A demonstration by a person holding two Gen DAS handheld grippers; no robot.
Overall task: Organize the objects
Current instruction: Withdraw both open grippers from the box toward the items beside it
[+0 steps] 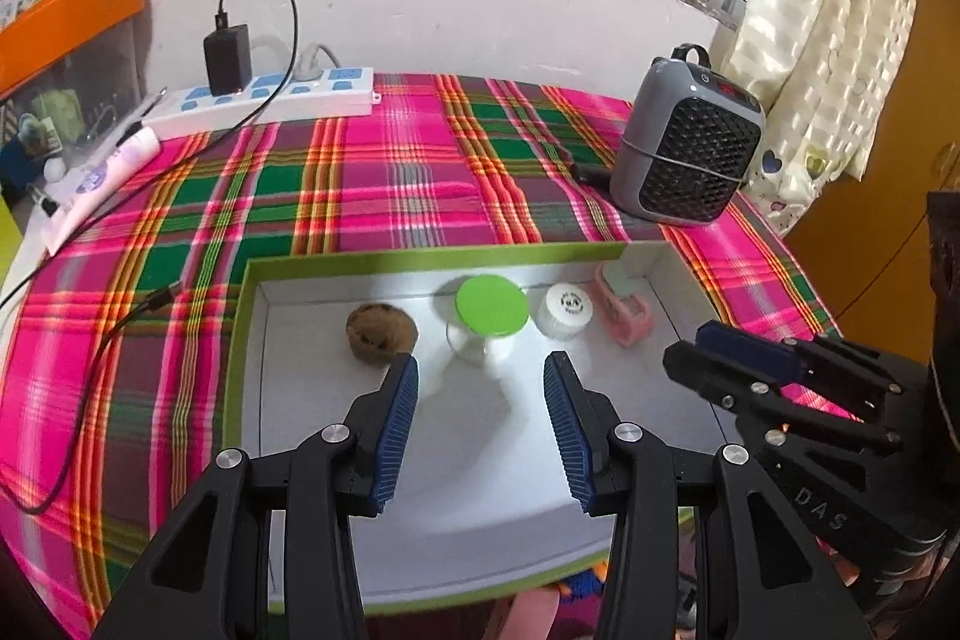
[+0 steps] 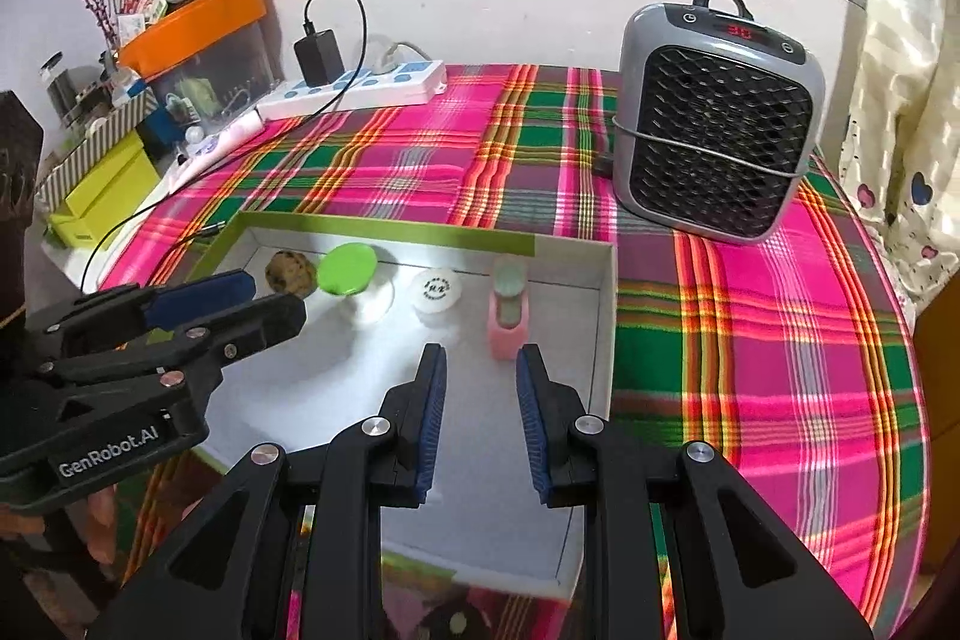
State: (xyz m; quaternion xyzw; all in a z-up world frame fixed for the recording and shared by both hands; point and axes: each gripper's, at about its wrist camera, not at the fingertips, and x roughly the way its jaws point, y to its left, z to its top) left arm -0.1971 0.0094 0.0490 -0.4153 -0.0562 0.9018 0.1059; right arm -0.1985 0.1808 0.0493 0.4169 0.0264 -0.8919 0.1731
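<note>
As seen from the left wrist, the left hand-held gripper (image 1: 480, 370) tilts downward over the green-rimmed tray (image 1: 240, 316), jaws wide and empty. Along the tray's far wall stand a brown ball (image 1: 381, 334), a green-lidded jar (image 1: 489, 316), a white jar (image 1: 564, 310) and a pink holder (image 1: 624, 310), side by side. The right hand-held gripper (image 1: 702, 346) enters from the right over the tray's edge.

From the right wrist, that right hand-held gripper (image 2: 480, 358) tilts down likewise, jaws narrower, nothing between them, near the pink holder (image 2: 509, 319). The tray rests on the plaid-covered surface (image 2: 750, 340), well apart from the grey heater (image 2: 714, 124).
</note>
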